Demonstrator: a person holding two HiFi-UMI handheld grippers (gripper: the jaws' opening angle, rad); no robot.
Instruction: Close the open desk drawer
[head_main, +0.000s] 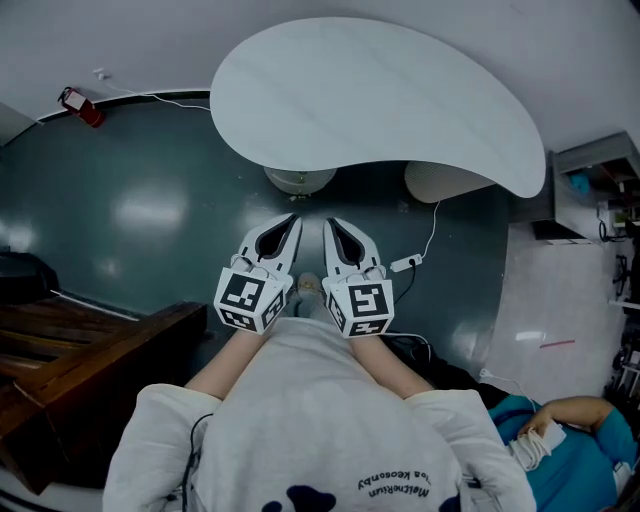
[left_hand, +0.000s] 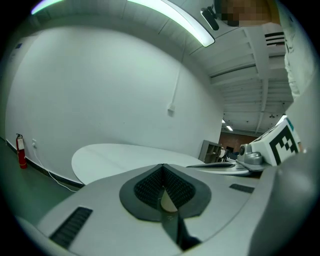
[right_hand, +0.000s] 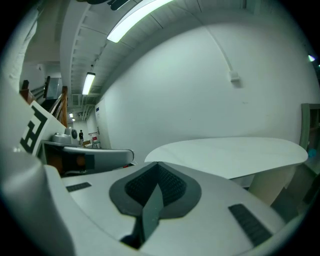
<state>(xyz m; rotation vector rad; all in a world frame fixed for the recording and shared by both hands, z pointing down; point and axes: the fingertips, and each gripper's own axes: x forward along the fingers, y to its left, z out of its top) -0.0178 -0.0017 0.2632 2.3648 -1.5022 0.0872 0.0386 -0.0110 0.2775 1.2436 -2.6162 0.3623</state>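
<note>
My left gripper (head_main: 291, 220) and right gripper (head_main: 331, 223) are held side by side in front of my chest, above the dark green floor. Both point toward a white curved table (head_main: 380, 100). In the left gripper view the left gripper (left_hand: 163, 172) has its pads pressed together with nothing between them. The right gripper (right_hand: 157, 170) in its own view is shut and empty as well. The right gripper's marker cube (left_hand: 280, 145) shows at the right of the left gripper view. No open drawer shows in any view. Dark wooden furniture (head_main: 80, 360) stands low at my left.
The table's round pedestal base (head_main: 300, 180) rests on the floor just ahead of the grippers. A white cable with a plug (head_main: 405, 264) lies to the right. A red fire extinguisher (head_main: 82, 106) stands by the wall. A seated person in teal (head_main: 560, 440) is at lower right, near grey shelves (head_main: 600, 190).
</note>
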